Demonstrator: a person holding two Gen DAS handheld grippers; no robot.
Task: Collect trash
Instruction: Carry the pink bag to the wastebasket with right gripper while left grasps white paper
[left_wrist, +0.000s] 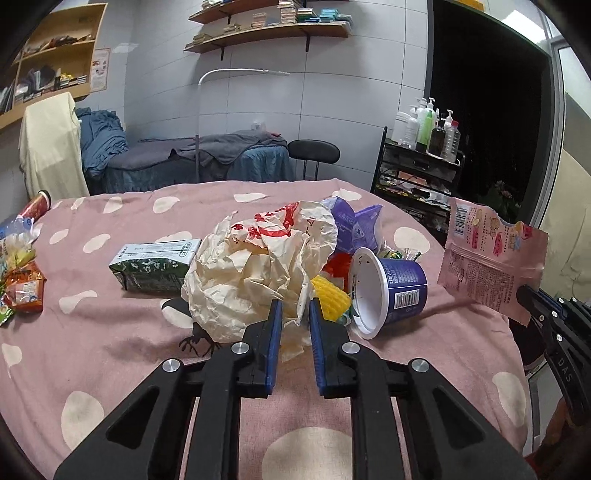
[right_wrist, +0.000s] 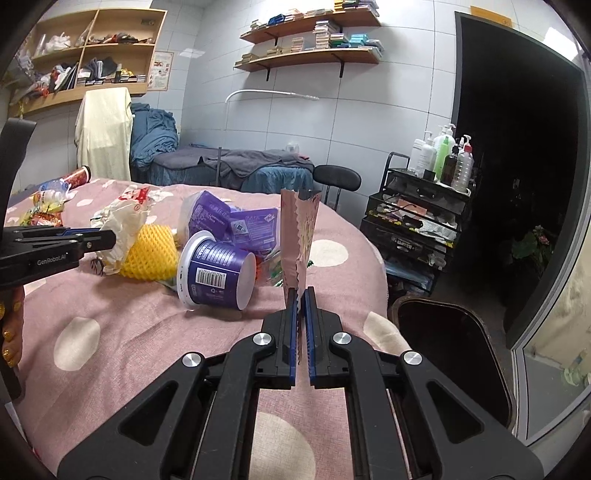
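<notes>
A crumpled cream paper bag with red print (left_wrist: 255, 266) lies on the pink dotted bed cover (left_wrist: 110, 332). My left gripper (left_wrist: 294, 304) is shut on a fold at its near edge; the right wrist view shows the same grip from the side (right_wrist: 110, 238). My right gripper (right_wrist: 300, 291) is shut on the bottom edge of a pink snack wrapper (right_wrist: 299, 236), which stands upright above the bed. In the left wrist view the wrapper (left_wrist: 491, 254) hangs at the right, with the right gripper (left_wrist: 522, 291) below it.
A blue yogurt cup (right_wrist: 218, 273) lies on its side beside a yellow foam net (right_wrist: 149, 254) and purple pouches (right_wrist: 236, 221). A green carton (left_wrist: 155, 264) and more wrappers (left_wrist: 22, 288) lie left. A dark bin (right_wrist: 447, 332) stands beside the bed, a bottle cart (right_wrist: 424, 206) behind.
</notes>
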